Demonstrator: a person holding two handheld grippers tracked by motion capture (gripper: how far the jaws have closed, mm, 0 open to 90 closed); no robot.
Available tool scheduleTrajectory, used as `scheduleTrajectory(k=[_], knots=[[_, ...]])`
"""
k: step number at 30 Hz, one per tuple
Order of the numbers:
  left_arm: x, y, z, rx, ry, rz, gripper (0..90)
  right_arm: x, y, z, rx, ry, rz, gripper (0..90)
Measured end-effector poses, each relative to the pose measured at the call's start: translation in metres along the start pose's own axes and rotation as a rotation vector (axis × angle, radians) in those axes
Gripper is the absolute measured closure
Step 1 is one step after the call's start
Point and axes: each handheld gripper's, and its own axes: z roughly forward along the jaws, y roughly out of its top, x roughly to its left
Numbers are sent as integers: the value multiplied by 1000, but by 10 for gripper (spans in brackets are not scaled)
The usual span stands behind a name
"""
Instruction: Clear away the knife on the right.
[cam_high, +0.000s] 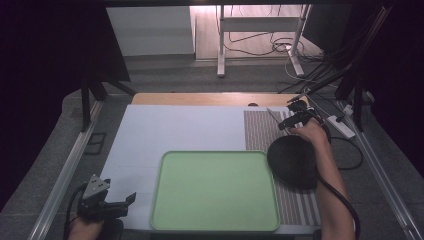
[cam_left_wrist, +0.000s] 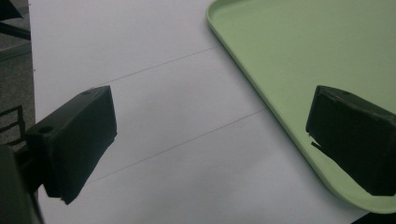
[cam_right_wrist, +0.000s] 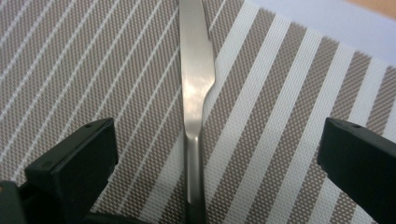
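Observation:
A steel table knife (cam_right_wrist: 196, 79) lies flat on the brown-and-white striped placemat (cam_right_wrist: 289, 93), blade pointing away. My right gripper (cam_right_wrist: 217, 163) hovers over the knife's handle end, jaws wide apart on either side with nothing pressed between them. In the high view the right gripper (cam_high: 289, 116) is at the placemat's (cam_high: 260, 132) far right corner, with the knife (cam_high: 272, 116) just left of it. My left gripper (cam_high: 125, 204) rests open at the near left of the white mat (cam_high: 175, 130). It (cam_left_wrist: 210, 140) holds nothing, and one jaw hangs over the green tray's rim (cam_left_wrist: 243, 70).
A green tray (cam_high: 215, 190) sits near the front centre. A round black bowl (cam_high: 294, 161) stands on the placemat between the tray and the right forearm. Cables and a power strip (cam_high: 342, 126) lie off the table's right edge.

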Motion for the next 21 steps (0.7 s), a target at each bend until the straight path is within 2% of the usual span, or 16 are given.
scheduleTrajectory(k=[5, 7, 11, 12, 15, 16, 17, 18, 21], knots=[[0, 0, 0, -1, -1, 2, 28, -6, -7, 6, 26, 7, -7, 2], [0, 0, 0, -1, -1, 5, 28, -8, -10, 9, 50, 9, -21, 65], [0, 0, 0, -1, -1, 5, 28, -10, -13, 12, 71, 7, -26, 124], [0, 0, 0, -1, -1, 5, 28, -13, -15, 12, 67, 37, -17, 188], [0, 0, 0, -1, -1, 3, 28, -14, -16, 9, 66, 46, -38, 258], [-1, 0, 0, -1, 0, 4, 28, -14, -17, 7, 62, 54, -61, 338], [-1, 0, 0, -1, 0, 5, 28, -14, -17, 7, 62, 54, -61, 338], [-1, 0, 0, -1, -1, 6, 28, -14, -18, 4, 64, 61, -68, 455], [-1, 0, 0, -1, 0, 7, 27, -15, -18, 3, 69, 66, -74, 503]])
